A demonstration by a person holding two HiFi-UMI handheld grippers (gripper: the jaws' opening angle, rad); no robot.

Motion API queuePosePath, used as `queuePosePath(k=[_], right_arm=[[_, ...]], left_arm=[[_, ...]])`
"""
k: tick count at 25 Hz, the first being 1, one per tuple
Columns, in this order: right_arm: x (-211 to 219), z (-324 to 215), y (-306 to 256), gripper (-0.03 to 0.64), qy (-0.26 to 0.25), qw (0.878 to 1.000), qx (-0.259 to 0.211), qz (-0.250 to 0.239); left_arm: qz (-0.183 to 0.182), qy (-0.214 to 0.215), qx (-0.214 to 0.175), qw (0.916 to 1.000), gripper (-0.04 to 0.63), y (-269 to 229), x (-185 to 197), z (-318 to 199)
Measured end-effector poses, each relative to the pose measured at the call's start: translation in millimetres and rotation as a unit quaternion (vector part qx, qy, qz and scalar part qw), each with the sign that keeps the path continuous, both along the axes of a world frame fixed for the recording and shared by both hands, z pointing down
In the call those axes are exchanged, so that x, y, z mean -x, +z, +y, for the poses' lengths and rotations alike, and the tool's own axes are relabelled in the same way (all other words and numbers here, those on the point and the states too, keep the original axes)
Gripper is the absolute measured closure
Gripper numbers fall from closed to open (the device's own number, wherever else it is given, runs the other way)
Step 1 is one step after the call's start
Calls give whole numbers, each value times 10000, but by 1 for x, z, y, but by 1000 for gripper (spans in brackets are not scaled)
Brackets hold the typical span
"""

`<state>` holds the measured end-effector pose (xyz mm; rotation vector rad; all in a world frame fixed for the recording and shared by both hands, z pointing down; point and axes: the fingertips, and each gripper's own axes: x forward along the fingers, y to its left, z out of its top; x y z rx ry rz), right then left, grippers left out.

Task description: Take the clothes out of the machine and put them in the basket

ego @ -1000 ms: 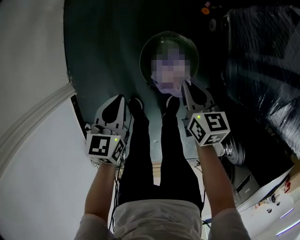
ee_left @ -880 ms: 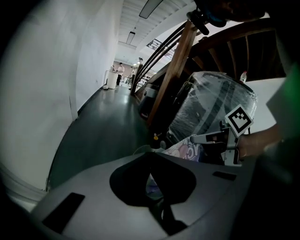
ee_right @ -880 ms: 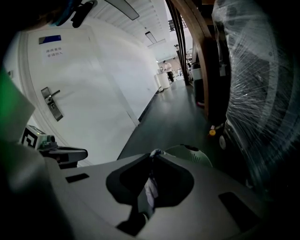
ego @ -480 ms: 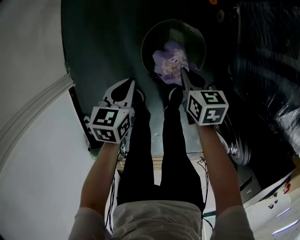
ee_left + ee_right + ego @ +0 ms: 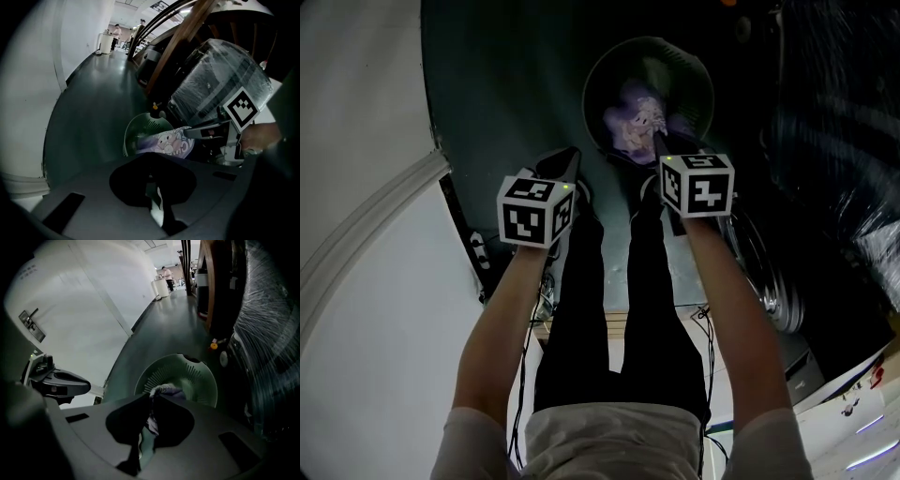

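A round green basket stands on the dark floor ahead of the person's feet. A purple printed cloth hangs into it from my right gripper, which is shut on the cloth's top edge and points steeply down over the near rim. In the right gripper view the cloth is bunched between the jaws above the basket. My left gripper is shut and holds nothing, to the left of the basket and apart from it. The left gripper view shows the cloth draped in the basket.
A machine with a round chrome-rimmed door stands at the right. Behind it is a dark bulk wrapped in plastic film. A white wall runs along the left. The person's legs fill the lower middle.
Both grippers have sunk and tipped further down towards the basket. The purple cloth has gone down with the right gripper, into the basket.
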<state>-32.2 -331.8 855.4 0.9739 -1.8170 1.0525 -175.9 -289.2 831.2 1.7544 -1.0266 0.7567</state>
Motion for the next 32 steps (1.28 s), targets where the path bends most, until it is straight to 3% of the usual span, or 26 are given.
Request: queuePosePath(k=[7,15,17,32], right_arm=[[-8,-10,12,591,388,9983,351,251],[-23,-17,13,576,644,9953,360,632],[-24,-18,12,525,725,9951,303,606],[-15,-12,10,525,762,9954,384,444]], left_arm=[[-100,-554,290,9980,575,15,20,-13],[-155,-509,196,9984,575,12,22,-19],[-148,-507,160,9985,575,11,21,-21],[-123,-575,158,9981,575,10,23,-21]])
